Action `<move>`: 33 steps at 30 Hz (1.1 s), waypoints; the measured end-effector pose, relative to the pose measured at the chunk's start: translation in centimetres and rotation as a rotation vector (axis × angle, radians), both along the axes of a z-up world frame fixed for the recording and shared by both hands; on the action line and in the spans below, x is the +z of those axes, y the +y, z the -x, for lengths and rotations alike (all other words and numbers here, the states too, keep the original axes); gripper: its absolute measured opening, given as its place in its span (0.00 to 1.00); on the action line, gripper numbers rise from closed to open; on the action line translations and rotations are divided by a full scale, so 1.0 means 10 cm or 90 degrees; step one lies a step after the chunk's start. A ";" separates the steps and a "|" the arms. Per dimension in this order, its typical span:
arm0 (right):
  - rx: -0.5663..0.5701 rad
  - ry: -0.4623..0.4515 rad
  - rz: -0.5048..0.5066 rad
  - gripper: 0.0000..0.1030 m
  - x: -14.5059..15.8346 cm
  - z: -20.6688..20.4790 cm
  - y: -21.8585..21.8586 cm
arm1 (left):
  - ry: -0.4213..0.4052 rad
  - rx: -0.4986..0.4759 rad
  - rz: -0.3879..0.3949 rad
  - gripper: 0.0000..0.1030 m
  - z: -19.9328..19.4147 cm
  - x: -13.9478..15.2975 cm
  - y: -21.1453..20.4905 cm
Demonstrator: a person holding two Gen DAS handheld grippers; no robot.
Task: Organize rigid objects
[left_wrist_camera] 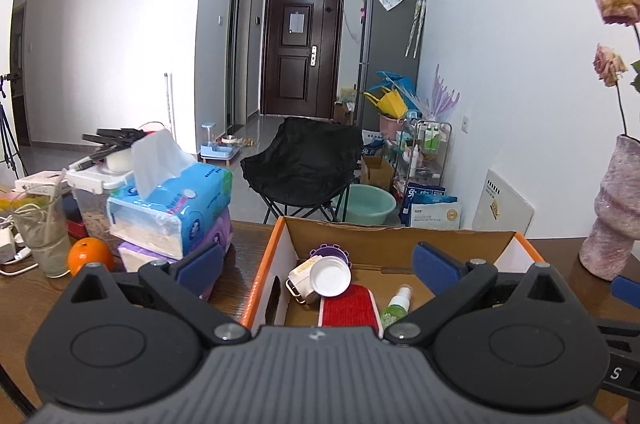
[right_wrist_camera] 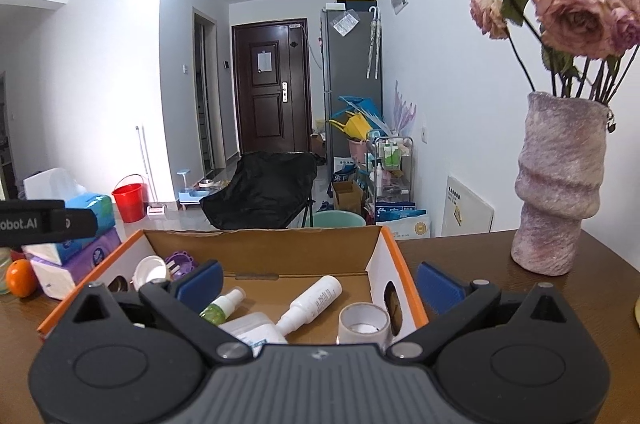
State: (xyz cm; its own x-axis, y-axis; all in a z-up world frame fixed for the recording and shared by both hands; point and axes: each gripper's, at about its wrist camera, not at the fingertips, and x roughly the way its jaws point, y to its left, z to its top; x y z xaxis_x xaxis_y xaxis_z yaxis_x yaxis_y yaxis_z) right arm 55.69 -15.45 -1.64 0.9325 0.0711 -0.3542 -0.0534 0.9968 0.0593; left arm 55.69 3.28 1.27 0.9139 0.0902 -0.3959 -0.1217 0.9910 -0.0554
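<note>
An open cardboard box (right_wrist_camera: 260, 256) with an orange outer rim stands on the dark wooden table (right_wrist_camera: 460, 256), its far side at the table's far edge; inside lie rigid things: a small green spray bottle (right_wrist_camera: 222, 305), a white plastic bottle (right_wrist_camera: 310, 304) on its side, a roll of tape (right_wrist_camera: 364, 322) on end near the box's right wall, a white round lid (right_wrist_camera: 150, 271) and a purple toothed plastic piece (right_wrist_camera: 181, 261) at the left wall; the left wrist view alone shows a red brush pad (left_wrist_camera: 347, 310) with a white frame beside the green bottle; the right wrist view alone shows the white bottle and the tape; the left gripper (left_wrist_camera: 318, 266) hangs over the box's near left part, its blue-padded tongs spread wide with nothing between them; the right gripper (right_wrist_camera: 319, 280) hangs over the near right part, tongs likewise apart and empty; right of the box stands a rough, ridged pinkish vase (right_wrist_camera: 558, 184) of dried roses; left of it lie stacked tissue packs (left_wrist_camera: 172, 208) and an orange (left_wrist_camera: 90, 256).
</note>
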 end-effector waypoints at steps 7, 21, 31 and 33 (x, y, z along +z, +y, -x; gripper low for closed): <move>0.006 -0.003 0.005 1.00 0.10 0.39 -0.05 | -0.002 -0.003 -0.017 1.00 0.34 0.06 0.00; 0.032 0.011 0.033 1.00 0.30 1.37 -0.04 | 0.021 -0.015 -0.038 1.00 1.25 0.19 -0.01; 0.036 0.004 0.023 1.00 0.40 2.21 -0.06 | 0.003 -0.022 -0.045 1.00 2.16 0.33 -0.10; 0.038 0.004 0.019 1.00 0.40 2.42 -0.08 | 0.000 -0.029 -0.034 1.00 2.38 0.32 -0.10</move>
State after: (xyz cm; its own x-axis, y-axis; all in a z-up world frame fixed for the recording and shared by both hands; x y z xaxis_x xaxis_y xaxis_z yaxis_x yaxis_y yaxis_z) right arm 31.50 -16.23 2.33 0.9245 0.1151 -0.3634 -0.1118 0.9933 0.0300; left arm 31.86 2.25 4.49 0.9178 0.0699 -0.3909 -0.0767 0.9971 -0.0018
